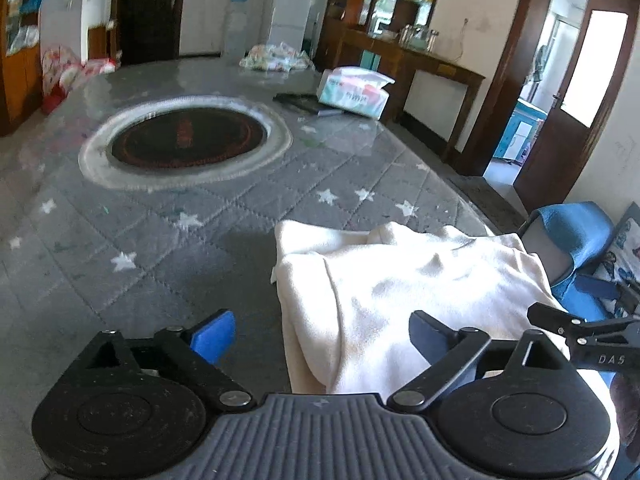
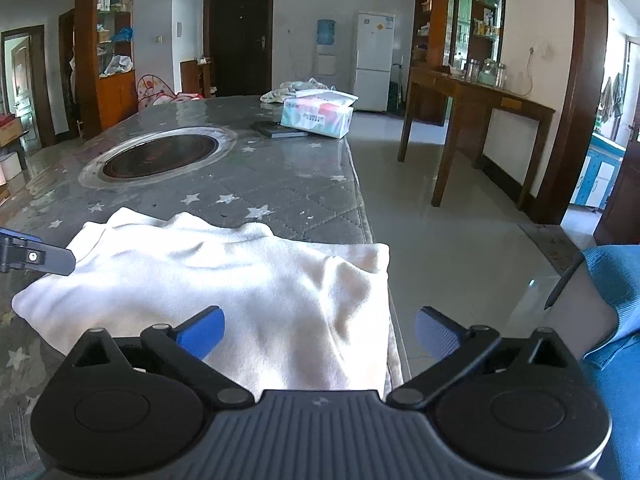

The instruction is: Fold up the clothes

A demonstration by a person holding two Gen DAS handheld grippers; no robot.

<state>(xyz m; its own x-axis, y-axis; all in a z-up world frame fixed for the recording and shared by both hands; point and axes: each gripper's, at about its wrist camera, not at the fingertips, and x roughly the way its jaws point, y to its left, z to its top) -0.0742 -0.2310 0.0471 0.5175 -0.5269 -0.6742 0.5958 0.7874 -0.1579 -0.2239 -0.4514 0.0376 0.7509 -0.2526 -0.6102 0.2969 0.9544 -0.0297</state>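
Observation:
A cream-white garment (image 1: 400, 292) lies folded in a rough rectangle at the near right corner of the grey star-patterned table (image 1: 160, 248). In the left wrist view my left gripper (image 1: 320, 334) is open, its blue pads spread wide over the garment's near left edge, with nothing pressed between them. In the right wrist view the same garment (image 2: 224, 288) reaches the table's right edge (image 2: 360, 200). My right gripper (image 2: 318, 332) is open above its near right part, also gripping nothing. A finger of the left gripper (image 2: 36, 258) pokes in from the left there.
A round black hotplate (image 1: 188, 138) with a metal rim is set in the table's middle. A tissue pack (image 1: 354, 94), a dark flat object (image 1: 304, 102) and a bundle of cloth (image 1: 276, 58) lie at the far end. A blue chair (image 1: 576, 248) stands at the right, above tiled floor (image 2: 460, 208).

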